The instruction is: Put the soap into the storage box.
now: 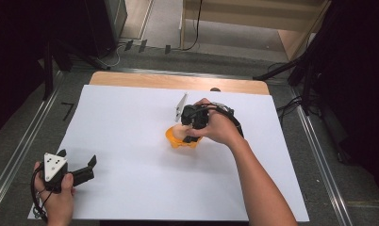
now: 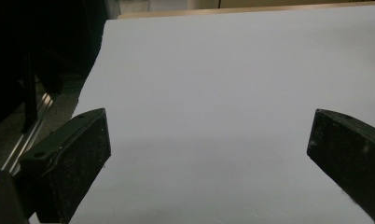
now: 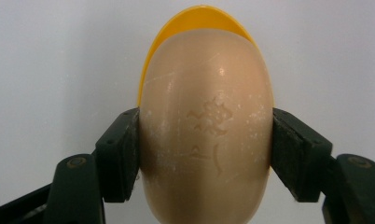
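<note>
With your right gripper point(image 3: 206, 154) fingers pinching the soap bar point(image 3: 206, 126) over the yellow dish point(image 1: 182, 140) mid-table, seemingly not yet seated, lower it squarely before easing off; the left gripper point(image 1: 79, 170) idles, fingers spread.

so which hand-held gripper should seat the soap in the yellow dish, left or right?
Right. The right hand-held gripper already clamps the soap bar directly over the yellow dish; the left hand-held gripper sits open at the table's near left corner.
</note>
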Action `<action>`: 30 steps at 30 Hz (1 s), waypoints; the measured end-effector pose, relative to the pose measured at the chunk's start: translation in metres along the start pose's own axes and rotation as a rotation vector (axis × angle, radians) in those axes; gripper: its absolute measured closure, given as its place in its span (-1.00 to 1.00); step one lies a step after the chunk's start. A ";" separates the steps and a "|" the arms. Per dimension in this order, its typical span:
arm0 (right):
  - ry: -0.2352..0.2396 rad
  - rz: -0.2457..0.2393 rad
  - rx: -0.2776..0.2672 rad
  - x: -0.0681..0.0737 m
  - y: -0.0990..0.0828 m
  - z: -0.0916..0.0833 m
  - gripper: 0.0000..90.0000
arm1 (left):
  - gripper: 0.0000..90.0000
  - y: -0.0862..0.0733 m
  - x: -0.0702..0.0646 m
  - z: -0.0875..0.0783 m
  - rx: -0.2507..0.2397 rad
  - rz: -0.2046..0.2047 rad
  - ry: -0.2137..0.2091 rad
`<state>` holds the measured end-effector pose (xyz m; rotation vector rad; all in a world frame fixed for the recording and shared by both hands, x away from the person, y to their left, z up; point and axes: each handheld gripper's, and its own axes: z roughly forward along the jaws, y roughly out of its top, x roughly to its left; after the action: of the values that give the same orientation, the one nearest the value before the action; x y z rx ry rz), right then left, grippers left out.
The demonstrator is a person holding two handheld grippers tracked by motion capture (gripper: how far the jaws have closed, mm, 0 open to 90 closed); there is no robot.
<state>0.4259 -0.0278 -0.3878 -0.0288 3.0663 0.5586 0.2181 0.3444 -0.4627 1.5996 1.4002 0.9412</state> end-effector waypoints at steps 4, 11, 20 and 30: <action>0.010 0.000 0.003 -0.002 0.000 0.002 -0.27 | -1.00 0.000 0.000 0.000 0.000 0.000 0.000; 0.014 0.018 0.021 -0.002 -0.001 0.004 -0.27 | -1.00 0.000 0.000 0.000 -0.001 0.000 0.000; 0.008 0.032 -0.041 -0.004 -0.001 -0.006 -0.23 | -1.00 0.000 0.000 0.000 0.000 0.000 -0.001; -0.003 0.077 -0.048 -0.001 -0.011 -0.012 -0.29 | -1.00 0.000 0.000 0.000 -0.001 -0.003 -0.002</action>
<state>0.4273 -0.0424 -0.3802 0.0900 3.0614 0.6350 0.2181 0.3447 -0.4627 1.5974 1.4001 0.9380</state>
